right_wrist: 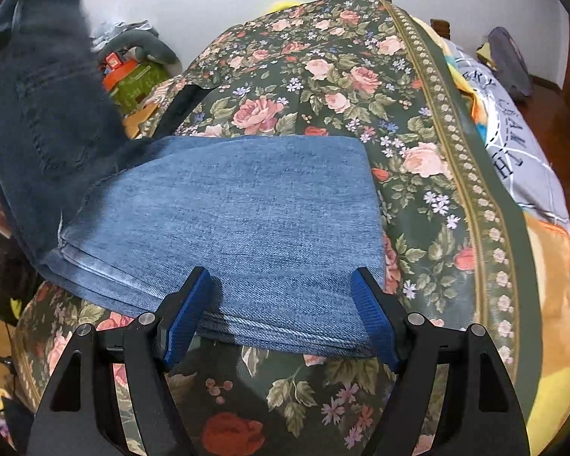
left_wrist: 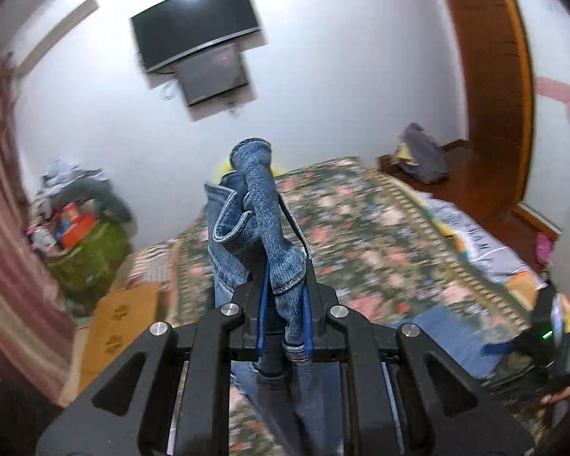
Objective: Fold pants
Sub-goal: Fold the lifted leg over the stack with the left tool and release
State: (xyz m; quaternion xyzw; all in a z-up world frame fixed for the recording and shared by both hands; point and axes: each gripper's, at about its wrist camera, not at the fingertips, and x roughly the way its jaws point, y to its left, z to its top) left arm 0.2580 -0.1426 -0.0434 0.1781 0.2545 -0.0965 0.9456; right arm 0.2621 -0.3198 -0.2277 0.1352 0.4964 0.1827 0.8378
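Blue denim pants (right_wrist: 228, 220) lie partly folded on the floral bedspread (right_wrist: 323, 76). Their legs are stacked flat in several layers near the bed's front. My right gripper (right_wrist: 281, 281) stands open just over the near edge of that stack, with its blue pads (right_wrist: 193, 304) wide apart and not pressing the cloth. The other end of the pants (right_wrist: 45, 95) rises at the left, blurred. In the left wrist view, my left gripper (left_wrist: 285, 304) is shut on a bunch of the pants (left_wrist: 254, 228), held up high above the bed (left_wrist: 380, 228).
A television (left_wrist: 193, 19) hangs on the white wall ahead. A green basket (left_wrist: 91, 254) heaped with clutter stands left of the bed. A printed quilt (right_wrist: 513, 121) lies along the bed's right side, with a grey bag (left_wrist: 421, 152) by the wooden door frame (left_wrist: 490, 76).
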